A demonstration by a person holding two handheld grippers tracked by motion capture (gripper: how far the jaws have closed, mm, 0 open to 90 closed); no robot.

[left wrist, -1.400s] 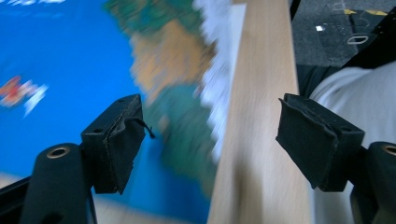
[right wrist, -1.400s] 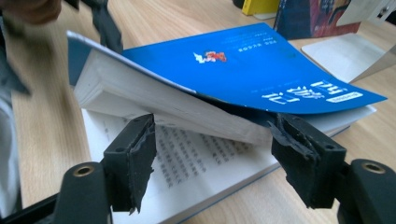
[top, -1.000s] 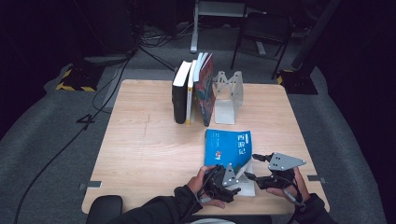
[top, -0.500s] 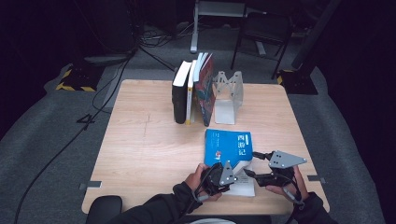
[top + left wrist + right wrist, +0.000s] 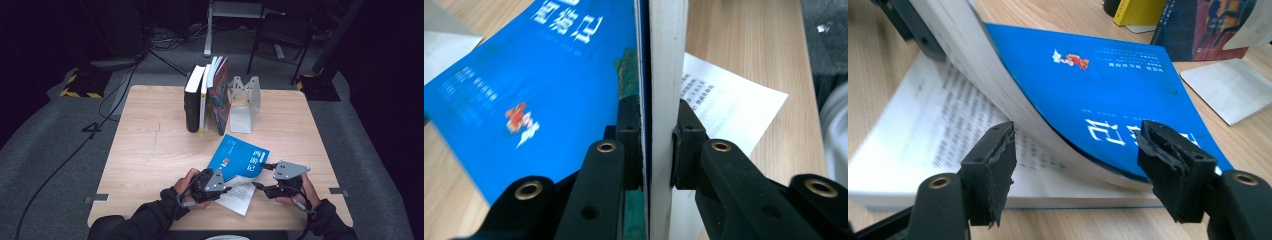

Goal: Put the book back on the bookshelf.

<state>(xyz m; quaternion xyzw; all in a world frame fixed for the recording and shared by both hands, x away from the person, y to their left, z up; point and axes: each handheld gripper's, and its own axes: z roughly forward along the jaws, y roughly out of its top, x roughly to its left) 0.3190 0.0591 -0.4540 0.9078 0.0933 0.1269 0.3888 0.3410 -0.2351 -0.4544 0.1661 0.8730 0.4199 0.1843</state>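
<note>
Because our left gripper [image 5: 656,145] is clamped on the raised cover and front pages of the blue book [image 5: 239,158] at the table's [image 5: 150,150] near edge, we hold our right gripper [image 5: 1075,170] apart beside the lifted block, ready to take it.

A row of upright books [image 5: 206,97] stands in the upper middle of the high view, on the far part of the wooden table [image 5: 145,150]. The leftmost has a black spine, the next a yellow one, and the rightmost leans a little. Just right of them stands a metal bookend [image 5: 245,102]. Behind the table, at the top, black cables [image 5: 165,42] lie on the grey floor [image 5: 45,150].
</note>
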